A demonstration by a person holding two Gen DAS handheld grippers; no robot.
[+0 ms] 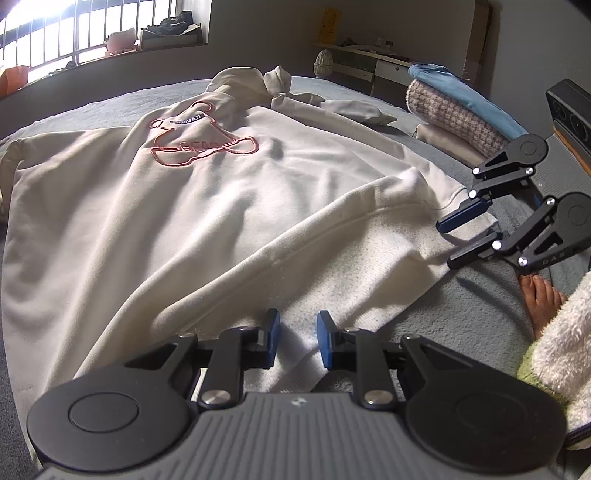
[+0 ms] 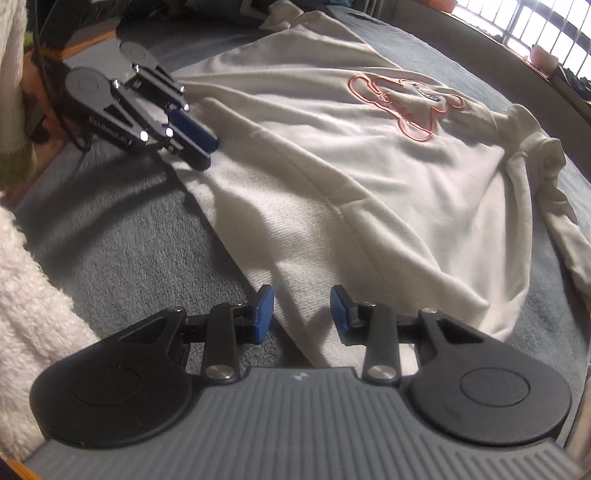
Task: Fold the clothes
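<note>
A cream hoodie (image 1: 207, 206) with a pink outlined bear (image 1: 201, 142) lies front up on the grey bed cover (image 1: 461, 332), hood at the far end and hem nearest me. My left gripper (image 1: 298, 338) is open, low over the textured hem band (image 1: 354, 266), with fabric showing in the gap between its blue pads. My right gripper (image 1: 448, 242) is open at the hem's right corner. In the right wrist view, my right gripper (image 2: 302, 314) straddles the hem edge of the hoodie (image 2: 369, 166). My left gripper (image 2: 197, 146) rests at the other hem corner.
A stack of folded clothes (image 1: 454, 107) in blue, tweed and cream sits at the far right of the bed. A bare foot (image 1: 541, 299) and a fluffy white sleeve (image 1: 561, 350) are at my right. A barred window (image 1: 74, 33) and a shelf (image 1: 369, 62) lie beyond the bed.
</note>
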